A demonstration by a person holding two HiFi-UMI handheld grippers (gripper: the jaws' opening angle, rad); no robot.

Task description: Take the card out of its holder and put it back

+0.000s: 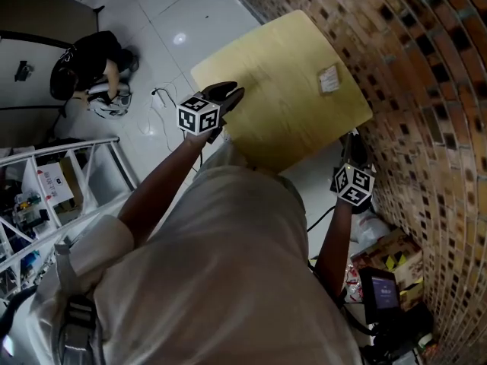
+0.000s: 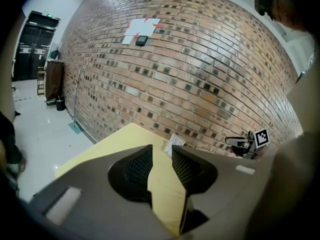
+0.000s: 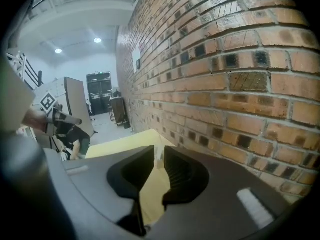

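Two grippers hung at the near side of a pale wooden table [image 1: 274, 105], and neither had anything in it: the left gripper [image 2: 161, 149] had its jaws parted with only bare tabletop showing through the gap, and the right gripper [image 3: 159, 149] likewise stood released, its jaws a little apart and gripping nothing. The card holder [image 1: 329, 78], with what looked like the card upright in it, sat on the far part of the table close to the brick wall [image 1: 426, 67], well apart from both grippers, so the removal had not begun. Several things could have gone wrong from there. The holder looked small and light, so a pull on the card by one gripper alone would probably have dragged or tipped it unless the other pinned its base. The card itself was thin, so a pinch too near its edge might have let it slip out, and too hard a squeeze might have bent it and made the return into the slot harder. With the wall just beside the holder, the right gripper had little room on that side and could have knocked the bricks or the holder on its way in. A person crouched on the floor [image 1: 87, 67] was well clear of all this.
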